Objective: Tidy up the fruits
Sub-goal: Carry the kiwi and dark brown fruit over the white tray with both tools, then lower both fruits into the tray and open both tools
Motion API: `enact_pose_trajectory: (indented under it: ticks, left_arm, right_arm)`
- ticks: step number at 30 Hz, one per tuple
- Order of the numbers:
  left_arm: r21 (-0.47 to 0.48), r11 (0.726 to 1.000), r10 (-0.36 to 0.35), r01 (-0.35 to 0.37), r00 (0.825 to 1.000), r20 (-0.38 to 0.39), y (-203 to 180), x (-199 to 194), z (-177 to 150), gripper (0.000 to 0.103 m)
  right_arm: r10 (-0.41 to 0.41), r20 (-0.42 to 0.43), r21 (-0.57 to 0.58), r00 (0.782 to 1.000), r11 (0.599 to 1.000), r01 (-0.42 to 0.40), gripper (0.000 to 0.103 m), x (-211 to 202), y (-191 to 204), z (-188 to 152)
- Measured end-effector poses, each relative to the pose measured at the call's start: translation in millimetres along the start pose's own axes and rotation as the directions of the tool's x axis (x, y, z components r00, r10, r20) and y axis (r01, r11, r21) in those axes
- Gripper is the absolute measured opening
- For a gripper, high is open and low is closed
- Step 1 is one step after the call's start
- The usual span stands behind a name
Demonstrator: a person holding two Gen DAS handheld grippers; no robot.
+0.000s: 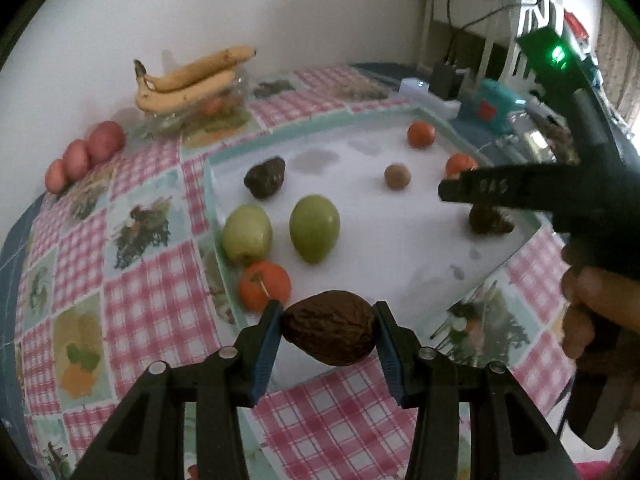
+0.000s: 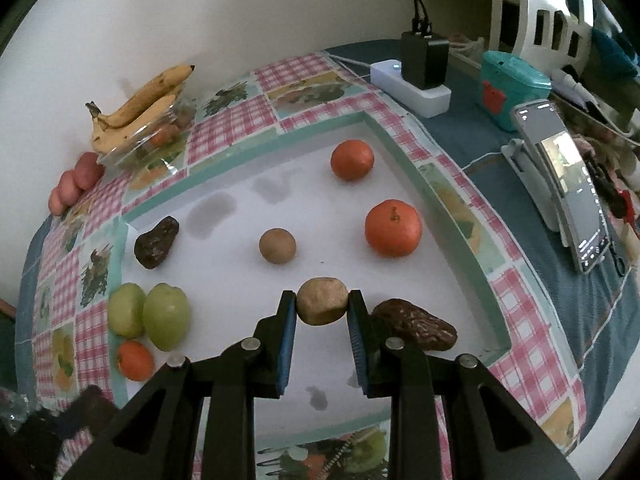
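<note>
My left gripper [image 1: 329,312] is shut on a dark brown wrinkled fruit [image 1: 329,334], held above the near edge of the white mat [image 1: 360,216]. My right gripper [image 2: 322,300] is shut on a small tan round fruit [image 2: 322,301] over the mat [image 2: 240,280]. On the mat lie two green fruits [image 1: 315,227] [image 1: 247,234], an orange [image 1: 265,285] beside them, two more oranges [image 2: 393,228] [image 2: 352,159], a tan round fruit [image 2: 277,245] and dark wrinkled fruits [image 2: 156,242] [image 2: 416,324]. The right gripper's body shows at the right of the left wrist view.
Bananas [image 2: 140,104] rest on a clear bowl [image 2: 160,136] at the back left, with red fruits [image 2: 76,182] along the wall. A power strip with charger [image 2: 420,80], a teal box [image 2: 512,84] and a phone on a stand [image 2: 568,184] stand at the right.
</note>
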State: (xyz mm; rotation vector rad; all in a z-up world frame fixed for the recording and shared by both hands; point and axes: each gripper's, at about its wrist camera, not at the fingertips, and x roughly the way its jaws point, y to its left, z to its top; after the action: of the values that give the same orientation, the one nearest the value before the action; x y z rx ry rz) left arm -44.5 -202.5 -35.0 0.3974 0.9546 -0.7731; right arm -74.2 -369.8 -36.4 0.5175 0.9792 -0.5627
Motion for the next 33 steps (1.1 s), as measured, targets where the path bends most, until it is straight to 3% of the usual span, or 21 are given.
enact_pose_trajectory:
  ticks: [12, 18, 30, 33]
  left_arm:
    - [-0.036, 0.999, -0.008, 0.006, 0.998, -0.062, 3.7, 23.3, -5.9, 0.048]
    - [-0.103, 0.994, -0.043, 0.035, 0.996, -0.081, 15.0, 30.5, -7.5, 0.048]
    - [-0.085, 0.996, -0.045, 0.038, 0.996, -0.083, 14.0, 31.7, -5.9, 0.049]
    - [-0.088, 0.995, -0.058, 0.051, 0.995, -0.078, 13.8, 27.5, -5.5, 0.055]
  right_arm:
    - [0.027, -0.076, -0.024, 0.997, 0.999, -0.029, 0.027, 30.1, 1.6, -7.7]
    - [0.007, -0.057, -0.049, 0.998, 0.999, -0.010, 0.027, 33.0, 4.9, -9.0]
    - [-0.017, -0.035, -0.073, 0.999, 0.997, 0.014, 0.030, 31.0, 7.3, -12.2]
    - [-0.023, -0.032, -0.085, 0.999, 0.996, 0.021, 0.031, 31.0, 9.6, -12.4]
